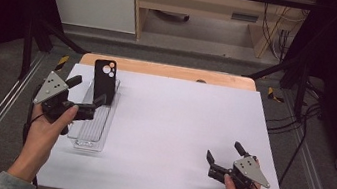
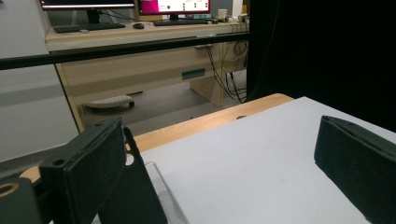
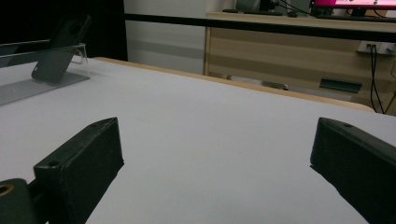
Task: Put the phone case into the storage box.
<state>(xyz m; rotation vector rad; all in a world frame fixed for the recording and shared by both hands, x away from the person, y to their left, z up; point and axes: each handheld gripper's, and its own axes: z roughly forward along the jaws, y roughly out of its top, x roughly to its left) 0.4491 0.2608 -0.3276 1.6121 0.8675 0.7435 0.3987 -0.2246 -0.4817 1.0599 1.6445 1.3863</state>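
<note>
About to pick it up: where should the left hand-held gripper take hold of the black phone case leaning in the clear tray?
Probably grip the black phone case by its free upper long edges, from the left: it leans against the clear plastic tray end.

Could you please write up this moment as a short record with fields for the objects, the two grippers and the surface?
object: black phone case, leaning upright against the far end of the tray
container: clear plastic tray, at the table's left
left gripper: open, beside the case, nothing held
right gripper: open, over bare surface at the near right
surface: white table top, wooden edge at the far side
</note>
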